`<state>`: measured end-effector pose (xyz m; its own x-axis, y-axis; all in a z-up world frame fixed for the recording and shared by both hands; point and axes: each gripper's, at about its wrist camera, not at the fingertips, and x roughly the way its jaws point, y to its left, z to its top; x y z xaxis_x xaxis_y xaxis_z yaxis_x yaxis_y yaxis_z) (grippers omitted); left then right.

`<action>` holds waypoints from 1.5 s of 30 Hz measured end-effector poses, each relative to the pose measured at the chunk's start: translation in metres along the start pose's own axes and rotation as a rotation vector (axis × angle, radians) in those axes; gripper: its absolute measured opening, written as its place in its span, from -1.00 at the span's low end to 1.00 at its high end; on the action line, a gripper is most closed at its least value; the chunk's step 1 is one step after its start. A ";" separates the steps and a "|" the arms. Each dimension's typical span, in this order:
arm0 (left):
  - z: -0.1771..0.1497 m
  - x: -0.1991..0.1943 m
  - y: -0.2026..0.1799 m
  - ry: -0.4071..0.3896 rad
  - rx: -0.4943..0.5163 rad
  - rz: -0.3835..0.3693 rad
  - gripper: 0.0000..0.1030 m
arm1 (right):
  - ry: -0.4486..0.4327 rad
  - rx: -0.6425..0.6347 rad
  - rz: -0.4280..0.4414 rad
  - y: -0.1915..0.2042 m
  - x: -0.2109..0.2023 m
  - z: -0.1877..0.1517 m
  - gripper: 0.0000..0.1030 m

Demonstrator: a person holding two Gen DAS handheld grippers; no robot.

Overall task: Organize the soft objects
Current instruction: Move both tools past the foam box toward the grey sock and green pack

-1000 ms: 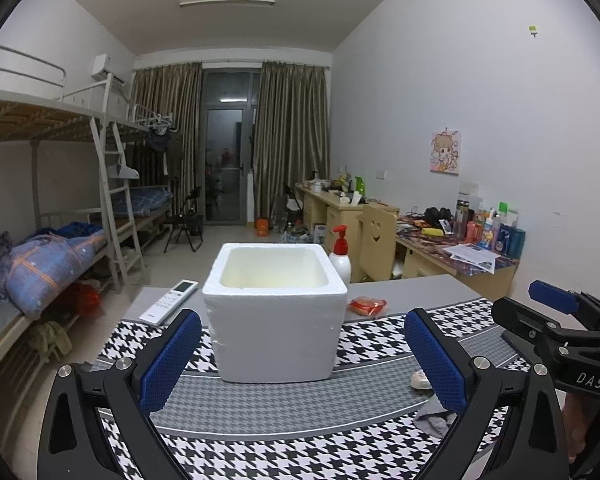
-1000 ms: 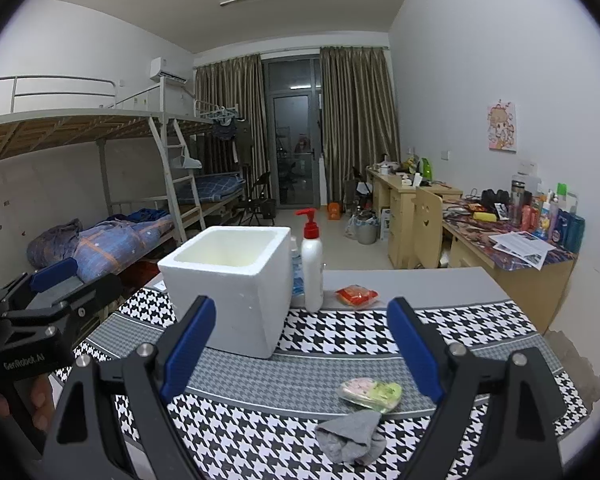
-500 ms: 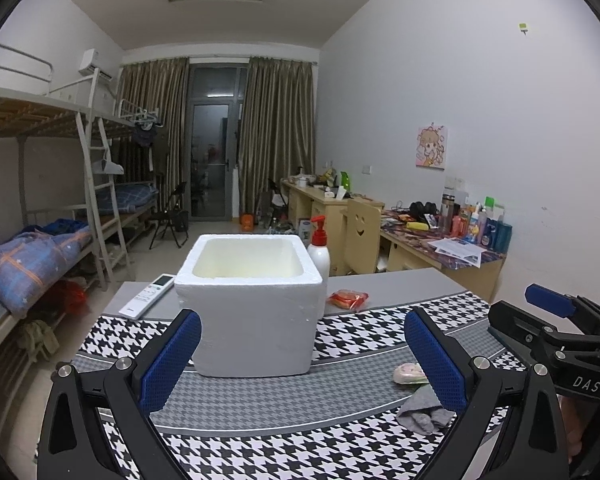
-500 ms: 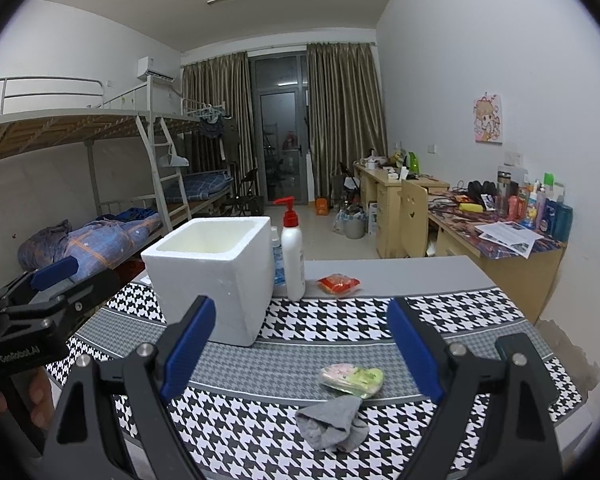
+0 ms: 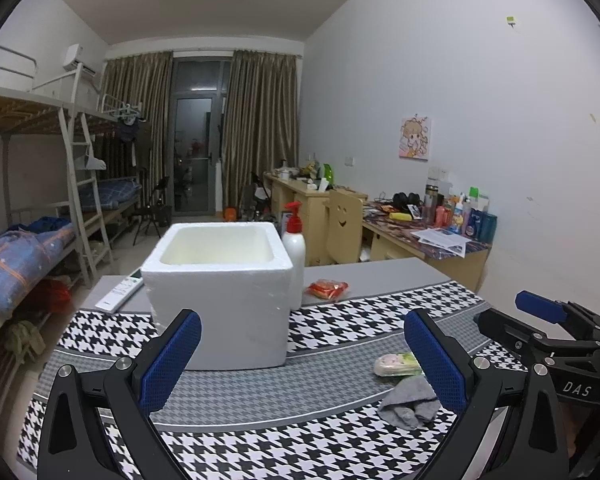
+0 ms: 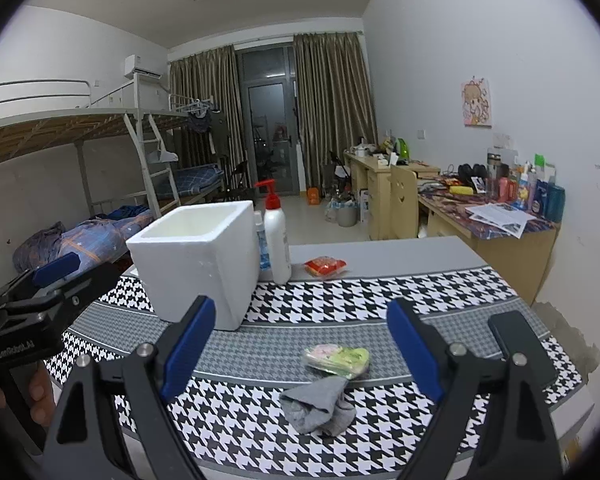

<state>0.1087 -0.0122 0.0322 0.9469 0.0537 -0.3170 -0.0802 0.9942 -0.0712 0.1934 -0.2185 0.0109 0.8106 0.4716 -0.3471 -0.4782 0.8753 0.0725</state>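
A crumpled grey sock [image 6: 318, 404] lies on the houndstooth tablecloth [image 6: 380, 292], touching a soft pink-and-green packet [image 6: 338, 358] just behind it. My right gripper [image 6: 300, 332] hovers open above and in front of both, nothing between its blue pads. To the left stands an open white foam box [image 5: 220, 280]. My left gripper [image 5: 300, 344] is open in front of that box and holds nothing. In the left wrist view the sock [image 5: 410, 402] and the packet [image 5: 396, 364] sit by the right finger, and the right gripper [image 5: 540, 312] shows at the right edge.
A white pump bottle [image 6: 277, 240] with a red top stands right behind the box, a red packet [image 6: 325, 267] beside it. A remote control [image 5: 120, 292] lies left of the box. A black phone [image 6: 520, 344] rests near the table's right edge. Desks and bunk beds stand beyond.
Both views have drifted right and slightly down: the foam box has slid leftward in frame, and the sock and packet have come further into the left wrist view. Both grippers stayed open.
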 end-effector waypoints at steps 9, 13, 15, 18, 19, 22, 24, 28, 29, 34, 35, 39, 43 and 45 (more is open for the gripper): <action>-0.008 0.011 -0.011 0.038 0.000 -0.037 0.98 | 0.015 0.009 -0.020 -0.009 0.002 -0.005 0.75; -0.012 0.017 -0.018 0.059 0.011 -0.047 0.98 | 0.026 0.015 -0.021 -0.014 0.004 -0.007 0.75; -0.013 0.020 -0.021 0.064 0.013 -0.052 0.98 | 0.029 0.018 -0.024 -0.017 0.005 -0.007 0.75; -0.014 0.023 -0.025 0.074 0.017 -0.059 0.98 | 0.036 0.023 -0.026 -0.022 0.007 -0.008 0.75; -0.015 0.024 -0.026 0.077 0.015 -0.059 0.98 | 0.038 0.021 -0.028 -0.024 0.008 -0.008 0.75; -0.017 0.027 -0.029 0.086 0.016 -0.061 0.98 | 0.044 0.017 -0.034 -0.026 0.010 -0.010 0.75; -0.019 0.030 -0.031 0.094 0.018 -0.061 0.98 | 0.049 0.015 -0.035 -0.027 0.011 -0.011 0.75; -0.023 0.034 -0.033 0.106 0.016 -0.065 0.98 | 0.063 0.014 -0.044 -0.032 0.015 -0.014 0.75; -0.024 0.035 -0.034 0.109 0.016 -0.067 0.98 | 0.065 0.015 -0.042 -0.033 0.016 -0.014 0.75; -0.029 0.042 -0.041 0.130 0.027 -0.077 0.98 | 0.079 0.015 -0.050 -0.039 0.019 -0.018 0.75; -0.030 0.044 -0.042 0.135 0.029 -0.079 0.98 | 0.080 0.016 -0.050 -0.040 0.020 -0.018 0.75; -0.034 0.049 -0.046 0.152 0.033 -0.091 0.98 | 0.094 0.022 -0.051 -0.044 0.024 -0.021 0.75; -0.037 0.054 -0.051 0.168 0.041 -0.101 0.98 | 0.109 0.028 -0.054 -0.048 0.028 -0.023 0.75; -0.039 0.057 -0.053 0.177 0.040 -0.105 0.98 | 0.115 0.027 -0.056 -0.049 0.029 -0.024 0.75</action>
<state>0.1548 -0.0653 -0.0189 0.8794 -0.0645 -0.4717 0.0323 0.9966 -0.0761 0.2327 -0.2504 -0.0251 0.7909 0.4081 -0.4561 -0.4227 0.9032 0.0751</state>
